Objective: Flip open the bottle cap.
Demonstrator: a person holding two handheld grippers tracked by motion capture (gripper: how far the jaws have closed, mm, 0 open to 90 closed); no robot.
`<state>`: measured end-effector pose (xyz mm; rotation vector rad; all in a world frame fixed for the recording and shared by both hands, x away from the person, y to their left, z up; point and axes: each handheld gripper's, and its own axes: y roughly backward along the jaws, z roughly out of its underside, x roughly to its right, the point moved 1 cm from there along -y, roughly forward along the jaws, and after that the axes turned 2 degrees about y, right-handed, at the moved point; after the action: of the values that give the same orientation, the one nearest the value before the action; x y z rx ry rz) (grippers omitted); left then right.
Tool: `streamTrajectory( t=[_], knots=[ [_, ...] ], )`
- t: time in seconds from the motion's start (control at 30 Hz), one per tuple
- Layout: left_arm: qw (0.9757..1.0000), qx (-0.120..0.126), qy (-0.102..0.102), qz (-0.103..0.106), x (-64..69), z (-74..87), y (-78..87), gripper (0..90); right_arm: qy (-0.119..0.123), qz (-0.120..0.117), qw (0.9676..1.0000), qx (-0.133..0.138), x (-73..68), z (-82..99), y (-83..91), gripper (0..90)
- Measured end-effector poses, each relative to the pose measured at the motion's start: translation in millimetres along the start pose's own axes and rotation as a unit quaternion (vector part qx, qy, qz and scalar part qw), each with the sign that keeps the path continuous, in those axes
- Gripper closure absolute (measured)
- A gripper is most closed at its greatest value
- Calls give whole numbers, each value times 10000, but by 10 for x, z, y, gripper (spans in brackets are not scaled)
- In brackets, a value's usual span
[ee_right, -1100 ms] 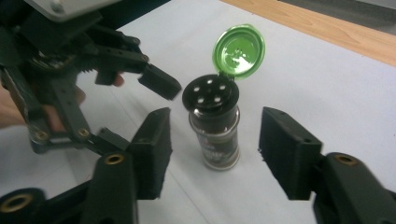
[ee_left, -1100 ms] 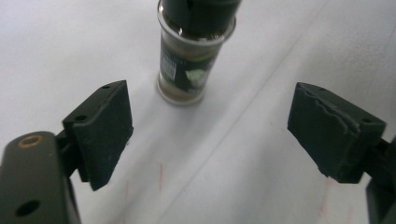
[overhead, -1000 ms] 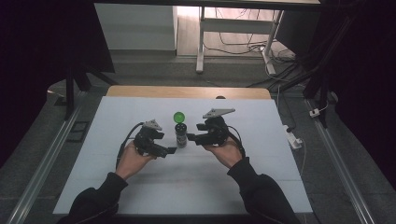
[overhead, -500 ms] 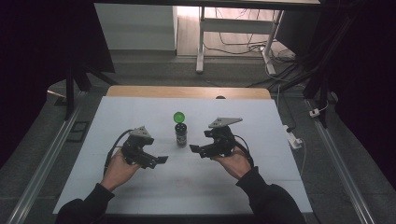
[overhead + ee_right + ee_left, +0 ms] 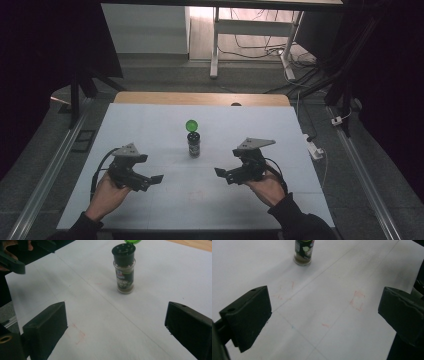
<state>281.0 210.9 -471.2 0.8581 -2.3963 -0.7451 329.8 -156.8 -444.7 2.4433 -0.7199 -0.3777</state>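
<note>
One cylindrical glass spice jar (image 5: 193, 144), upright.

Two black grippers, left gripper (image 5: 156, 179) and right gripper (image 5: 218, 172), each topped by a grey three-cornered plate, blocky black jaws with small screw holes, black cables looping back, dark sleeves (image 5: 295, 220)

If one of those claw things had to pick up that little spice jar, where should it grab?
Probably the spice jar by its round glass body below the black cap, coming in level from the person's side. It stands upright, and its green lid is flipped open on top, so avoid the top.
</note>
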Motion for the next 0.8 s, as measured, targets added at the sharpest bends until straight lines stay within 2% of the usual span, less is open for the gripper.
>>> streamTrajectory(
  t=[0.23, 0.47, 0.6, 0.8],
  knots=[
    [9998, 165, 74, -90, 37, 225, 264, 0, -172, 192, 9996, 108, 79, 217, 295, 12],
    [9992, 262, 112, -289, 64, 445, 476, 0, -318, 472, 9983, 109, 164, 453, 574, 0],
    [9983, 269, 245, -447, 48, 586, 561, 0, -459, 665, 9966, 135, 189, 594, 722, 0],
    [9964, 288, 521, -608, 26, 799, 681, 0, -614, 985, 9932, 30, 202, 831, 892, 0]
  ],
)
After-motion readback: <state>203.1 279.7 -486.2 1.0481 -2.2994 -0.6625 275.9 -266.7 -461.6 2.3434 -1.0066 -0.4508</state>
